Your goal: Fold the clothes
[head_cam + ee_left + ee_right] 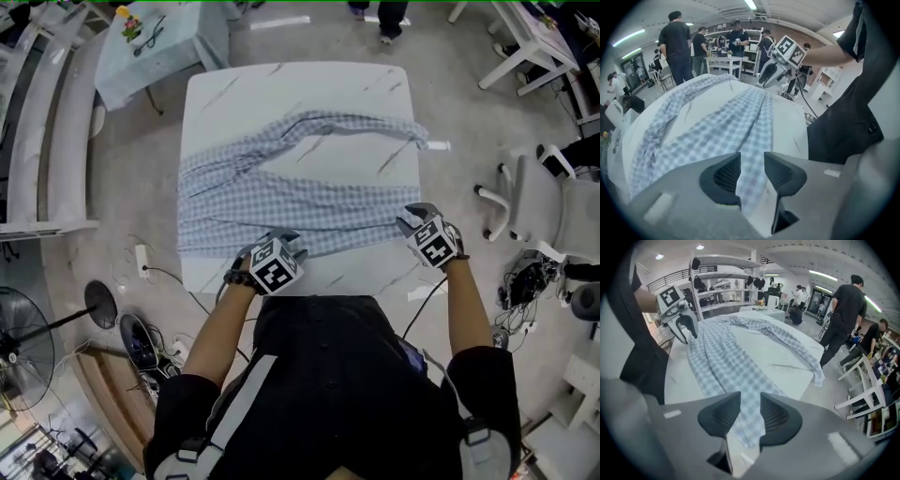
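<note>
A blue-and-white checked shirt (281, 202) lies spread across the white marble-look table (300, 89), with one sleeve (356, 127) stretched toward the far right. My left gripper (281, 236) hovers over the shirt's near left edge. In the left gripper view its jaws stand apart above the cloth (736, 122), which shows through the gap of the left gripper (751, 171) without being pinched. My right gripper (412, 218) is over the shirt's near right corner. In the right gripper view the right gripper (750, 411) is also open, with the shirt (726, 362) lying below it.
A white chair (534, 202) stands to the right of the table and a floor fan (19, 347) at the lower left. A small cloth-covered table (159, 42) is at the far left. Several people (677, 44) stand beyond the table.
</note>
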The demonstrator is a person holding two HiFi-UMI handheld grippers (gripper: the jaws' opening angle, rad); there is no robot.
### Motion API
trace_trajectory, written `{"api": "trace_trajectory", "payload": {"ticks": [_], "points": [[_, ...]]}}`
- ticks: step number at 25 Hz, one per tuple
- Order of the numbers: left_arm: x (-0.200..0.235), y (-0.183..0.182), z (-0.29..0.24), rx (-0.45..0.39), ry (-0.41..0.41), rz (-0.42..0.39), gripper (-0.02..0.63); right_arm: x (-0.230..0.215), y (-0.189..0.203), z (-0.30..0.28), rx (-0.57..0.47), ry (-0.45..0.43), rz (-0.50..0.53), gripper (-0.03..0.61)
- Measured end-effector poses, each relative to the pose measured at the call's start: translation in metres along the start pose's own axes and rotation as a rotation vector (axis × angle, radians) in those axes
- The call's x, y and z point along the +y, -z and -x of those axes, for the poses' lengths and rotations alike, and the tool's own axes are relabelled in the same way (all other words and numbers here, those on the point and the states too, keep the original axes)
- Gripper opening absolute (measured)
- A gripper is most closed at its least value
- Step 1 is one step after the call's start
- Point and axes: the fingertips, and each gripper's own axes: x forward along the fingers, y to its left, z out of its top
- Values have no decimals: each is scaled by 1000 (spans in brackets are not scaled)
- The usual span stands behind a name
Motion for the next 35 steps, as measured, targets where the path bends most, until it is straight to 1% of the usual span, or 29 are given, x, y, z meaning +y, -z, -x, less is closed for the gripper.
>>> {"api": "trace_trajectory", "payload": {"ticks": [2, 4, 6, 8, 10, 13, 18, 22, 26, 30, 35], "points": [[18, 5, 9, -8, -28, -18, 164, 2, -19, -4, -19, 35, -22, 132], [33, 6, 17, -32, -47, -19, 164, 9, -36, -2, -46, 64, -61, 130], [48, 0, 22, -69, -75, -17, 164, 14, -50, 1, -73, 100, -91, 127], [60, -6, 23, -98, -99, -22, 164, 20, -57, 4, -79, 133, -107, 126], [64, -9, 24, -108, -108, -32, 164, 26, -55, 5, -67, 156, -120, 124], [65, -12, 24, -112, -100, -52, 163, 30, -47, 13, -51, 182, -134, 120], [71, -21, 24, -124, -107, -58, 150, 17, -31, 25, -31, 222, -152, 115], [80, -33, 20, -121, -143, -33, 146, -11, -26, 31, -40, 265, -138, 104], [92, -39, 12, -102, -180, 39, 144, -48, -21, 22, -46, 257, -112, 103], [102, -61, -2, -96, -219, 114, 133, -106, -22, 7, -49, 234, -62, 101], [100, -90, -31, -95, -219, 185, 133, -180, -29, -21, -56, 280, -5, 103]]}}
